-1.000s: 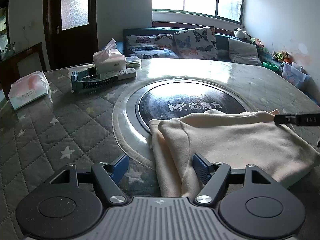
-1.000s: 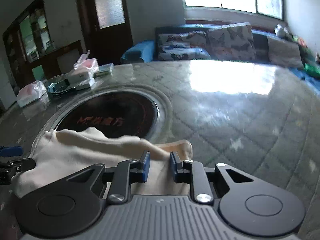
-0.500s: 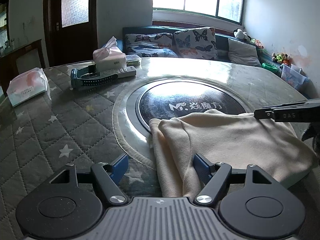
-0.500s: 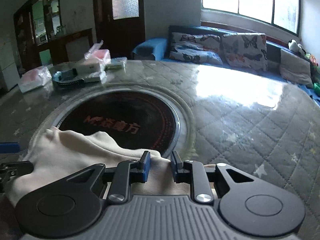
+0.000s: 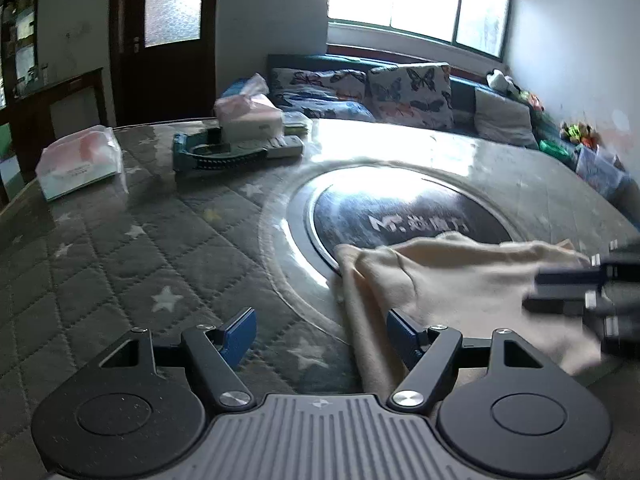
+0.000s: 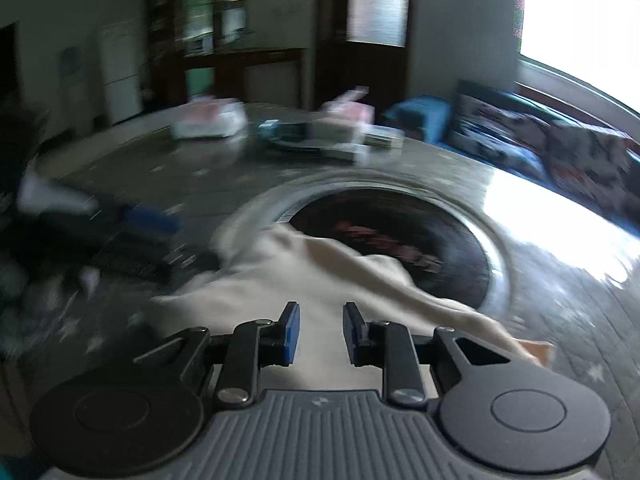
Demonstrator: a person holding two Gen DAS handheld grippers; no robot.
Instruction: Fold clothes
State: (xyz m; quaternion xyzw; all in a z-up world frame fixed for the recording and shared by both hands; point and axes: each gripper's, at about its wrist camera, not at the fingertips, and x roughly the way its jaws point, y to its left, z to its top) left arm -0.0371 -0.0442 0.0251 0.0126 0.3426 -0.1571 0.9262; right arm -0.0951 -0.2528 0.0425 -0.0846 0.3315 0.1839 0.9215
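Over garment (image 6: 280, 300) — grippers apart.

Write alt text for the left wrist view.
The left gripper, jaws wide open, hovers over the near edge of a cream garment lying rumpled on a quilted, star-patterned table. The right gripper enters blurred from the right above the cloth; tissue packs sit further back.

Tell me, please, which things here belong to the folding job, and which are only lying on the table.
Belong to the job:
cream garment
left gripper
right gripper

Only lying about:
tissue box
plastic tissue pack
remote control
teal tool
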